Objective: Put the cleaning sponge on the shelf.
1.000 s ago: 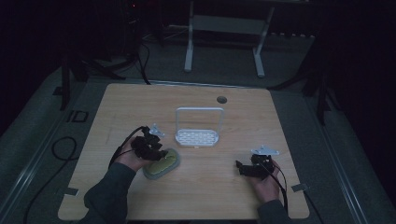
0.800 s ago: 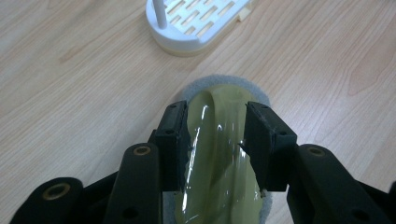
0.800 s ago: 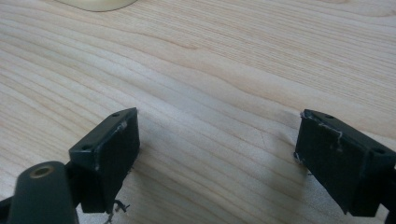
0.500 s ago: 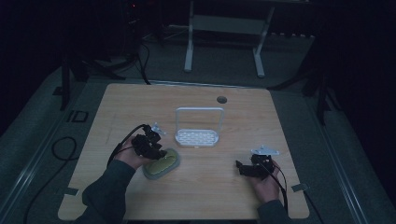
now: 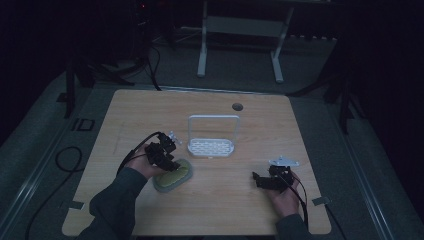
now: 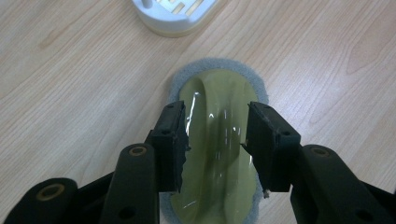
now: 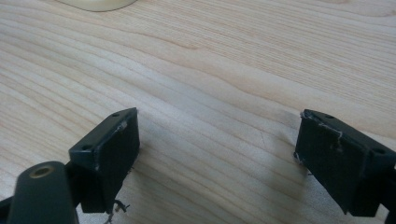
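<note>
An oval scrubber (image 5: 179, 176), glossy olive-green on a grey felt pad, lies flat on the wooden table (image 5: 150, 110), left of centre. My left gripper (image 5: 171, 164) hovers over its near end. In the left gripper view the scrubber (image 6: 219, 91) runs away from me and my left gripper (image 6: 215, 140) straddles its raised middle ridge. The jaws have just been opening, and the pads stand apart from the ridge between them. My right gripper (image 5: 256, 180) rests low at the front right, open over bare wood (image 7: 217, 154).
A white slotted rack (image 5: 211, 146) with a tall hoop handle stands at the table's centre, just beyond the scrubber; its base shows in the left gripper view (image 6: 173, 18). A round cable hole (image 5: 237, 106) sits near the far edge. A cable (image 5: 65, 160) loops on the floor at left.
</note>
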Motion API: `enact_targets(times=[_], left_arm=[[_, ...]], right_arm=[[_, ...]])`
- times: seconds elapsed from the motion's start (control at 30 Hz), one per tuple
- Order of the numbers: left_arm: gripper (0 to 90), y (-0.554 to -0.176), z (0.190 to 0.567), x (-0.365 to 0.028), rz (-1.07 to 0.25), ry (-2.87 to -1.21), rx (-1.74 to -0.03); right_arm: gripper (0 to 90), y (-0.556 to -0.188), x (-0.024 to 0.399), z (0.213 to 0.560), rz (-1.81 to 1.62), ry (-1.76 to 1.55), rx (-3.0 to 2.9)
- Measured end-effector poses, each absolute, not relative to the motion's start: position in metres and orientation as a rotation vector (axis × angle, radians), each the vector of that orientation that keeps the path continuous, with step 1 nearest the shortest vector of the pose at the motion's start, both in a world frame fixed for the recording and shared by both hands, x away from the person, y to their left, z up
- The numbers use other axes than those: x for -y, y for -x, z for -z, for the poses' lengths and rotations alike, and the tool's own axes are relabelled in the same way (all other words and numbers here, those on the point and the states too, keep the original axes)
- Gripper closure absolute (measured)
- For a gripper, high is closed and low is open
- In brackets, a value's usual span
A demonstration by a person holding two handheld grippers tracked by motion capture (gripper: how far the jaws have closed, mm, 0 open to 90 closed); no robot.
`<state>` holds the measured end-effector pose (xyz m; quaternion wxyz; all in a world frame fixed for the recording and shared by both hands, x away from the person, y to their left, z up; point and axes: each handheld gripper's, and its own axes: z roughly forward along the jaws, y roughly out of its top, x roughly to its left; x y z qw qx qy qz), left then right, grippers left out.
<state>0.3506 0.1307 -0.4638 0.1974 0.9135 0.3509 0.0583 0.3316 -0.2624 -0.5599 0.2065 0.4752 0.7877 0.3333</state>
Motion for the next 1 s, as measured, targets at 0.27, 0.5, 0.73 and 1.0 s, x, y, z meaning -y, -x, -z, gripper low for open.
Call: enact_targets(times=[0.27,0.5,0.73,1.0], left_arm=[[56.3,-0.354,0.464,-0.127,-0.152,-2.601,-0.983],[55.2,-0.355,0.464,-0.123,-0.142,-2.641,-0.972],[53.7,-0.357,0.462,-0.117,-0.136,-2.692,-0.952],[53.2,-0.361,0.464,-0.114,-0.124,-2.745,-0.941]], right_arm=[[13.3,-0.332,0.262,0.56,-0.928,-1.323,-2.194],[13.3,-0.332,0.262,0.56,-0.928,-1.323,-2.194],[13.3,-0.332,0.262,0.56,-0.928,-1.323,-2.194],[13.3,-0.332,0.263,0.56,-0.928,-1.322,-2.195]])
